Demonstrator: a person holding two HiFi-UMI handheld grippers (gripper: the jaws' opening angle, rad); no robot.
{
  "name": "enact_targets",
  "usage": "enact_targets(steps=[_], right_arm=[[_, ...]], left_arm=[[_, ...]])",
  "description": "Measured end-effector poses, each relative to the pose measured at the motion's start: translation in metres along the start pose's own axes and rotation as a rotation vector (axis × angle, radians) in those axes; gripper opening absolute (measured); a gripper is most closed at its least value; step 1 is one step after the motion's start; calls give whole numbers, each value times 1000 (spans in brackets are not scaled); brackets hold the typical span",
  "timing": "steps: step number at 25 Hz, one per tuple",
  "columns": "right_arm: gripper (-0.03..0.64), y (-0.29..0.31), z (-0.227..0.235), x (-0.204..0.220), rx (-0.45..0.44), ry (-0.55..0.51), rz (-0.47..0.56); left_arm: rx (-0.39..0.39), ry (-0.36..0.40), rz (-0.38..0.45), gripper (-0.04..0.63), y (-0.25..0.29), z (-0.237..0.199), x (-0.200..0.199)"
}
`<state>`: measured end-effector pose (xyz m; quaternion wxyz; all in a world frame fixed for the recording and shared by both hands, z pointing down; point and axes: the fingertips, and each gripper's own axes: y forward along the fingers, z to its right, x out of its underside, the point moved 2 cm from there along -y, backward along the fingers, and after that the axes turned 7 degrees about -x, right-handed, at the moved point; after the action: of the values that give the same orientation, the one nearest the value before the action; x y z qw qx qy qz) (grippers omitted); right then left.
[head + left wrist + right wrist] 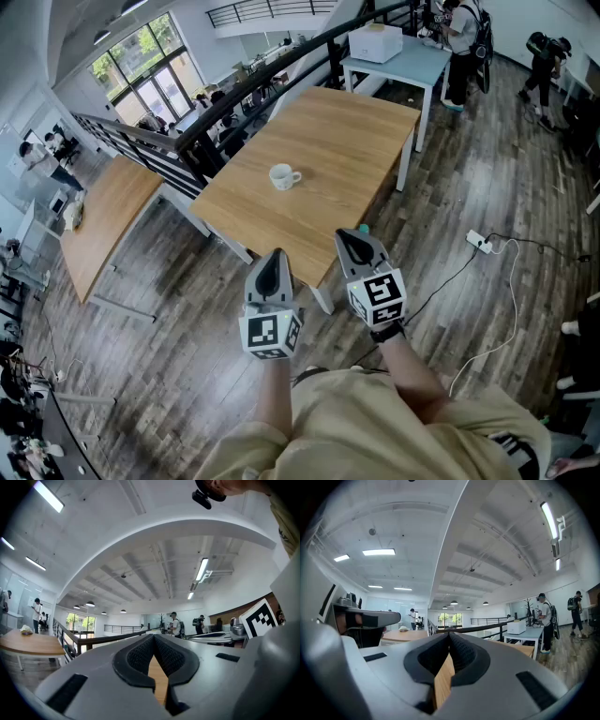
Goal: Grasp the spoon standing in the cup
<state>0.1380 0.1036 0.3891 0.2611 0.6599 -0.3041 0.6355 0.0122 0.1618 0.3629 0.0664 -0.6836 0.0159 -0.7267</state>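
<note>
- White cup [285, 176] stands near the middle of the wooden counter [347, 141]; its contents are too small to tell.
- Left gripper [275, 255] and right gripper [350, 234] are side by side at the counter's near corner, jaws together, well apart from the cup.
- Power strip [481, 242] lies on the plank floor [487, 169].

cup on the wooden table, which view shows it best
The head view: the white cup stands whole on the table, seen from above. The left and right gripper views miss it; each looks over its own closed jaws, too high to catch it.
</note>
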Motion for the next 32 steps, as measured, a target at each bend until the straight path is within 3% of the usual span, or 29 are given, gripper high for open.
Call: enact_targets(steps=[6,14,23,32], right_arm=[[14,-3,3,4,-5,9,-14],[14,18,10,21,18,56,-15],[15,97,49,31,81,39,-51],[15,215,68,33,97,5,-75]], left_arm=[[-2,6,-2,11,-3,10,1],[3,-23,-19,11,18,-8,23],[72,-67,-28,11,108,-48,43],[105,-103,-17,11,207,-121,54]])
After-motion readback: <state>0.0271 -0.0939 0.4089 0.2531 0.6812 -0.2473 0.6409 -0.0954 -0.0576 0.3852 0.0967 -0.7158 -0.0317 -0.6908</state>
